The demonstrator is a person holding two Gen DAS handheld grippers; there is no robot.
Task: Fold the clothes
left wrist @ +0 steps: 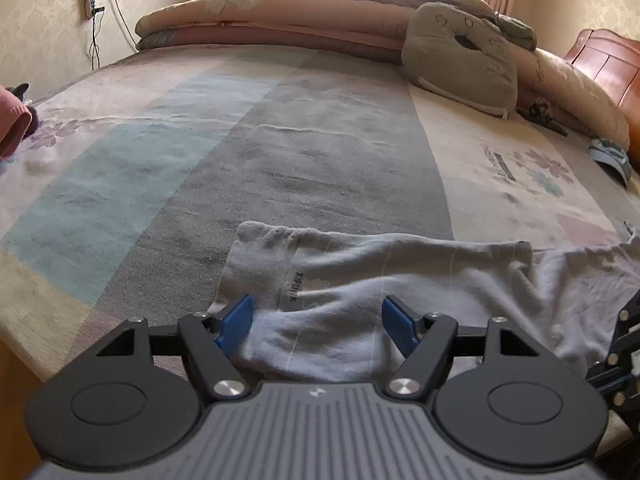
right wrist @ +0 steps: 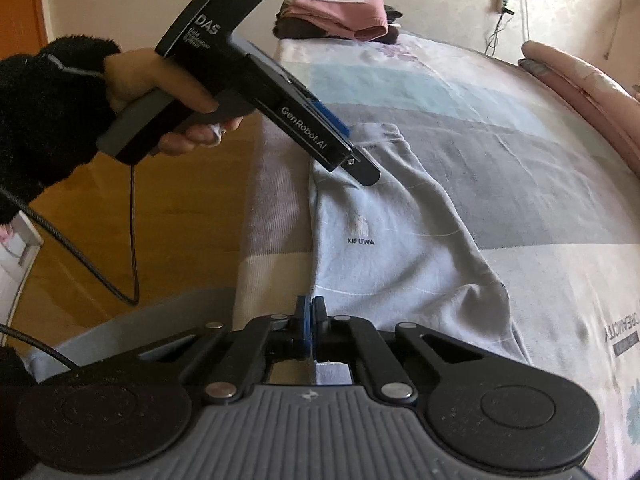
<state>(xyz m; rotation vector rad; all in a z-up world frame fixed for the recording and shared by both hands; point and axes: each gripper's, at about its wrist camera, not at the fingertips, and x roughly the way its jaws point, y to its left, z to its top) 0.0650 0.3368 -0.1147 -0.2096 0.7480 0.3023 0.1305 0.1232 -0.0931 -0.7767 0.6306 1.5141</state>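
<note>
Broadly, the bed (left wrist: 312, 128) spreads away from both grippers as a wide stretch of striped cover, bare between the garment and the folded quilts (left wrist: 256, 24) and grey cushion (left wrist: 460, 60) stacked at the far side. A pile of pink and dark clothes (right wrist: 336, 16) sits at one corner of the mattress, well apart from the work. The near edge of the bed runs just beside the garment, with wooden floor (right wrist: 160, 220) below it.

The pale grey garment (left wrist: 360, 280) lies crumpled along that near edge, partly flattened, its printed label facing up.

The left gripper (left wrist: 318, 320) hangs low over one end of the garment with its blue pads (left wrist: 236, 320) spread wide, cloth lying between them; neither pad visibly presses the fabric. In the right wrist view, the left hand (right wrist: 160, 92) wraps the handle of that tool, which angles down toward the cloth.

The right gripper (right wrist: 310, 320) sits at the garment's edge near the bedside, its pads brought together with only a thin gap. A bit of pale cloth shows just beneath them, but whether fabric is actually pinched cannot be told.
</note>
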